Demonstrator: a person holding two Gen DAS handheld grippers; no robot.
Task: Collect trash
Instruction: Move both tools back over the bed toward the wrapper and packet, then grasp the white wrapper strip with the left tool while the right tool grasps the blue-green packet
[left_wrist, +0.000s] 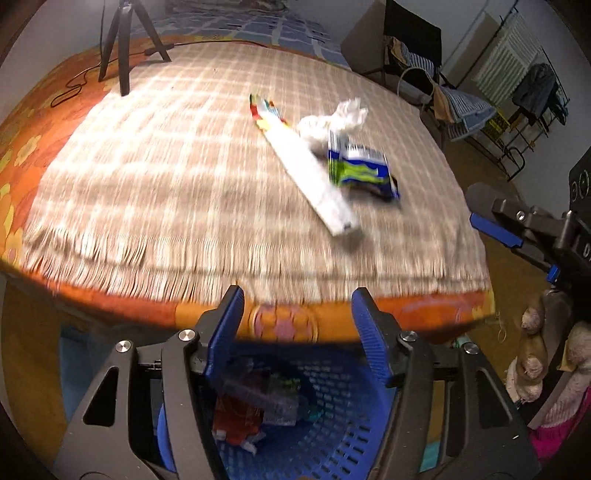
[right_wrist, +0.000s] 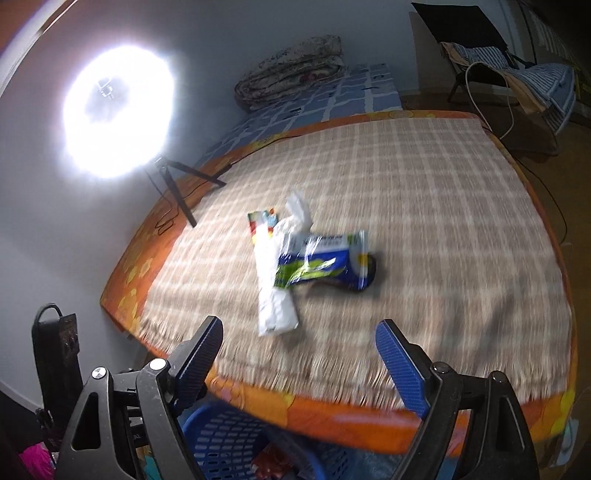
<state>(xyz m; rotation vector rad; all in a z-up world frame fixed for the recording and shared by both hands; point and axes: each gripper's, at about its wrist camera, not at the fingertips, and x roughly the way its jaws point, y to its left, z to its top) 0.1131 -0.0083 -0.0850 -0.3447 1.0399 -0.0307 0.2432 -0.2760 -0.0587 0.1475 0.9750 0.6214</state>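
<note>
Bed (left_wrist: 110, 192) with a checked brown blanket fills the space ahead of both grippers. Directly below the left gripper (left_wrist: 297, 332) stands a blue plastic basket (left_wrist: 332, 424) already holding some wrappers; this gripper is wide open and empty. The right gripper (right_wrist: 299, 354) is also wide open and empty, hovering over the near edge of the bed.

Three pieces of trash lie together ahead of the right gripper, slightly left of its centre line. Longest is a flat white carton (right_wrist: 273, 291), its near end pointing toward the gripper; it looks light and fairly stiff, so pinching that near end across its thin faces should hold. Resting across it is a blue and green wrapper (right_wrist: 325, 262), thin, crinkly and probably slippery; a loose edge is the best grip. Behind sits a crumpled white tissue (left_wrist: 336, 118), soft and nearly weightless, easy to pinch anywhere.
</note>
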